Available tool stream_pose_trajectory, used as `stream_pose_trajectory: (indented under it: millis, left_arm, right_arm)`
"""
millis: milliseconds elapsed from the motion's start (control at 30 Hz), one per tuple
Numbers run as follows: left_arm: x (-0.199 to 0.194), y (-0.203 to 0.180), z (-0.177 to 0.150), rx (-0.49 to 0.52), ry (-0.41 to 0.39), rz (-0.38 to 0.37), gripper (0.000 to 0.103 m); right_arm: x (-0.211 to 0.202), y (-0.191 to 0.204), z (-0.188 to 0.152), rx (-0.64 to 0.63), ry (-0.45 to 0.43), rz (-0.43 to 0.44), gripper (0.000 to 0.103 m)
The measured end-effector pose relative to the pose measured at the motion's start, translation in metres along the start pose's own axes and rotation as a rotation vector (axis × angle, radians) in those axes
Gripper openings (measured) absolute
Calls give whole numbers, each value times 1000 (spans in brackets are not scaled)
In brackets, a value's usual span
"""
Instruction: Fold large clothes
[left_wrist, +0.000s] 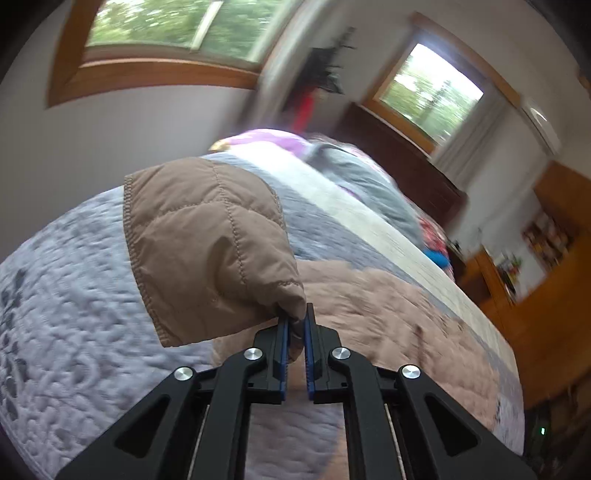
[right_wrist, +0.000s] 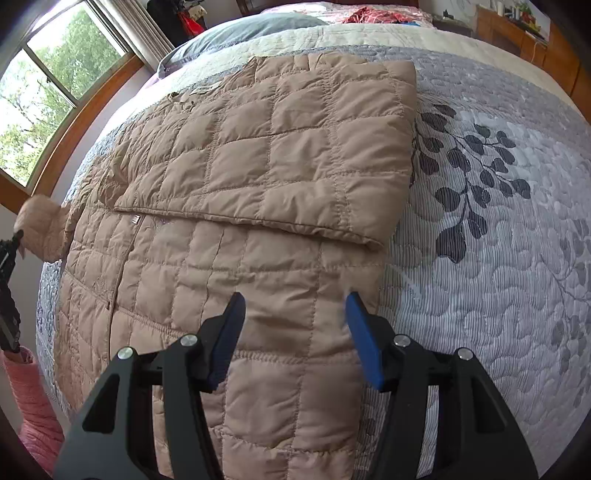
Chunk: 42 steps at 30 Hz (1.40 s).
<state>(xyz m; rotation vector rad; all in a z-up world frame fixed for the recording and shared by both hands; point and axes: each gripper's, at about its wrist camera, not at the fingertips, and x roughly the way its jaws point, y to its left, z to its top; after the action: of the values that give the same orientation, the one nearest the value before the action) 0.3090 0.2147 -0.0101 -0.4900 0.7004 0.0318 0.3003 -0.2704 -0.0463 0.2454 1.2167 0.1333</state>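
- Tan quilted fabric, the padded jacket (right_wrist: 236, 206), was spread across a grey leaf-patterned bedspread (right_wrist: 498, 229), with one sleeve (right_wrist: 295, 147) folded flat over its chest.
- The other sleeve (left_wrist: 207, 243) was pinched at its edge by the left gripper (left_wrist: 295, 325), whose blue pads were pressed together on a fold of the cloth.
- That sleeve was seen raised clear of the bedspread, its stitched cuff edge hanging to the left of the jaws in the left wrist view.
- The right gripper (right_wrist: 295, 306) was held above the jacket's lower part, its jaws standing apart with nothing clamped.
- The tan fabric lay beneath and between those open fingers; contact could not be told.
- A pink sleeve (right_wrist: 33, 406) of the person was visible at the left edge of the right wrist view.
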Motion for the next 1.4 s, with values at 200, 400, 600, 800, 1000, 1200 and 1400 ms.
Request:
stream_pose_trajectory:
  millis: [200,400,600,800,1000,1200,1400]
  left_arm:
    - [34,-116,-30,228,79,-118,7]
    - [71,-201,-67,364,141,-196,7]
    - [114,-248,-107,460,217,-179,7]
    - [148,-254,-139,532,394,-200,10]
    - [95,-224,-130,563,463,-447,27]
    - [61,-167,-78,500,306,-311,34]
    - [115,-124,-74,484,358,-23,34]
  right_arm:
    - [-2,-1,-1,4,-8,9,56]
    - [-1,-3,-2,10,-8,12,56]
    - [2,-4,-1,12,-5,12,56]
    - [3,-5,2,22,1,13,56]
    - [-2,12,11,-10,-5,30,56]
    - [-5,50,34,-63,-18,77,56]
    - [1,75,58,-43,1,140,67]
